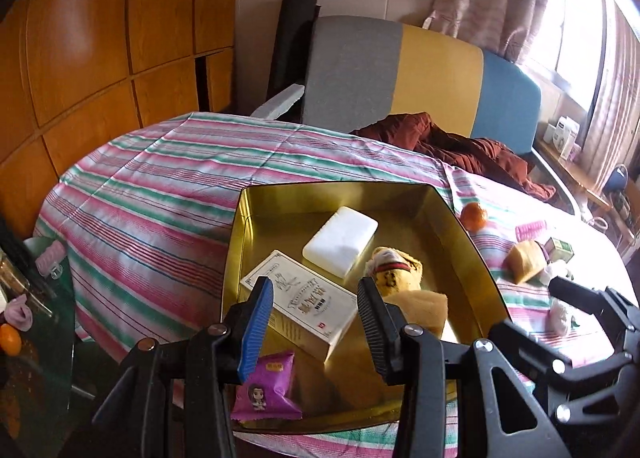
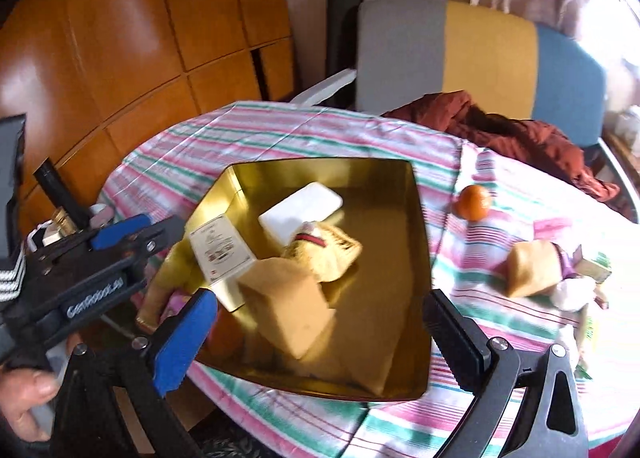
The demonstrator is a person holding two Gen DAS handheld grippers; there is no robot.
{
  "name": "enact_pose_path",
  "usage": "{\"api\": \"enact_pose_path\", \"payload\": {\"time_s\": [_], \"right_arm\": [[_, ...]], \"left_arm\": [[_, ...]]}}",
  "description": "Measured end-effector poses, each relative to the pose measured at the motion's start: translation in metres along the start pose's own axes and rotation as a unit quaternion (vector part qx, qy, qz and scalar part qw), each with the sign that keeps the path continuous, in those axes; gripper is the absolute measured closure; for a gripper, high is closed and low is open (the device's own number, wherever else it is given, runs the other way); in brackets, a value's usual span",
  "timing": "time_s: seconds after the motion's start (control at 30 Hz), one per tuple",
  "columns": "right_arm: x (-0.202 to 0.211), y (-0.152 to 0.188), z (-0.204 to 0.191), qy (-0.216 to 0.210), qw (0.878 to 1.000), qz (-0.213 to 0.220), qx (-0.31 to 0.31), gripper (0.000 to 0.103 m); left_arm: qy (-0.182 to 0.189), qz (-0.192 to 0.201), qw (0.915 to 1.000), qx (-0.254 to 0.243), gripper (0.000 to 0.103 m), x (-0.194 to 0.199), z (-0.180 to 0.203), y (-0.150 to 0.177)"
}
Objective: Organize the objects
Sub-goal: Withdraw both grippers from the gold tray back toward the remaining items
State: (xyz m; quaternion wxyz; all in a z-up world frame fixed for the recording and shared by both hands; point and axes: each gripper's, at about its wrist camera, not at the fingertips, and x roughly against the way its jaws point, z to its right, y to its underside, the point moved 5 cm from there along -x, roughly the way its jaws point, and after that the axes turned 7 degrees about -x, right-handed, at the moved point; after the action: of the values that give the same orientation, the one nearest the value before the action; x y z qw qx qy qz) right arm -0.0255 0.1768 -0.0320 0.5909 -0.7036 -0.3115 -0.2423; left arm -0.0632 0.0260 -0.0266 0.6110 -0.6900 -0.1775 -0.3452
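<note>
A gold tin tray (image 1: 476, 258) (image 2: 420, 242) lies on the striped cloth. In it are a white block (image 1: 340, 246) (image 2: 300, 205), a printed white box (image 1: 304, 306) (image 2: 220, 246), a yellow plush toy (image 1: 396, 270) (image 2: 328, 250), a tan sponge-like piece (image 2: 288, 310) and a purple snack packet (image 1: 268, 390). My left gripper (image 1: 316, 326) is open and empty over the tray's near side. My right gripper (image 2: 320, 342) is open and empty above the tray's near edge. An orange (image 1: 474, 215) (image 2: 474, 201) and a tan bun (image 1: 524, 262) (image 2: 532, 268) lie on the cloth to the right.
A pink hair roller (image 1: 530, 230), a small green box (image 1: 560, 248) and white bits lie at the right. A dark red garment (image 1: 460, 145) lies at the back by a grey, yellow and blue chair (image 1: 400, 73). A glass side table (image 1: 36, 298) with clutter stands left.
</note>
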Motion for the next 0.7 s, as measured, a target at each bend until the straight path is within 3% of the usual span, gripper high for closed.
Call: {"api": "enact_pose_path", "payload": {"time_s": [0.4, 0.7], "right_arm": [[0.009, 0.001, 0.037, 0.058, 0.998, 0.028, -0.018, 0.000], [0.013, 0.007, 0.087, 0.095, 0.994, 0.022, -0.056, 0.000]], "left_arm": [[0.025, -0.003, 0.9987, -0.043, 0.059, 0.008, 0.036, 0.005], [0.061, -0.020, 0.9956, -0.069, 0.059, 0.003, 0.065, 0.012]]}}
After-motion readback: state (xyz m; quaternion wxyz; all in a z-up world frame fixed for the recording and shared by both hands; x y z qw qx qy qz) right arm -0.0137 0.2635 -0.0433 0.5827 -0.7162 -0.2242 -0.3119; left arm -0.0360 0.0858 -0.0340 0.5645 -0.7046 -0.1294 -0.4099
